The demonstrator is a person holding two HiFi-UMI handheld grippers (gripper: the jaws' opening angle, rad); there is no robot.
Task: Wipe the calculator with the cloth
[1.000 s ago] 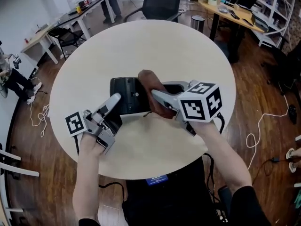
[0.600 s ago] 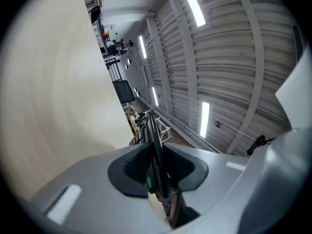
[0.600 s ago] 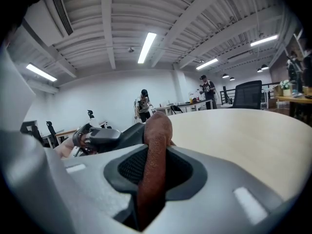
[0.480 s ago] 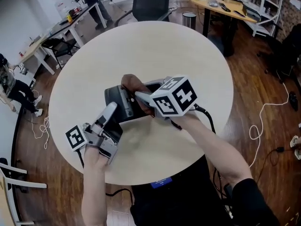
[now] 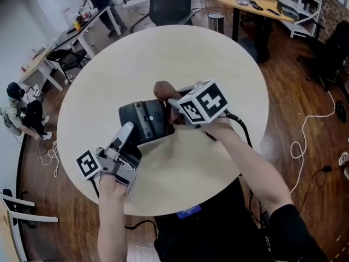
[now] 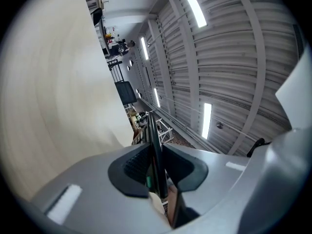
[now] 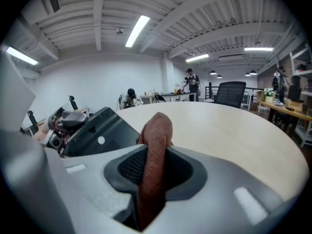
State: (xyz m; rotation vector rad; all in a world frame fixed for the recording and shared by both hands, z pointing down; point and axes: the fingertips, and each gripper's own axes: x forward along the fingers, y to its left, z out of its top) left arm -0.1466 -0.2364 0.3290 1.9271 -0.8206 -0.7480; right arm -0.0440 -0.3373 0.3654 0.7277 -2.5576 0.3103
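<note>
The black calculator [image 5: 143, 121] is propped at a tilt on the round pale table [image 5: 229, 64], its dark face with a small pale dot turned up. My left gripper [image 5: 131, 133] is shut on its near edge, which shows as a thin black plate [image 6: 155, 145] between the pads. My right gripper [image 5: 170, 99] is shut on a brown cloth [image 5: 162, 89], and the cloth's end lies at the calculator's far right corner. In the right gripper view the cloth [image 7: 156, 145] stands up between the jaws, with the calculator [image 7: 97, 130] just to its left.
An office chair [image 5: 172, 1] and a bin [image 5: 216, 22] stand beyond the table. Desks [image 5: 71, 31] and a seated person [image 5: 22, 111] are at the left. A white cable [image 5: 311, 141] lies on the wood floor at the right.
My right gripper carried the cloth leftward over the calculator, then back toward its far right corner. The left gripper kept its hold and stayed put.
</note>
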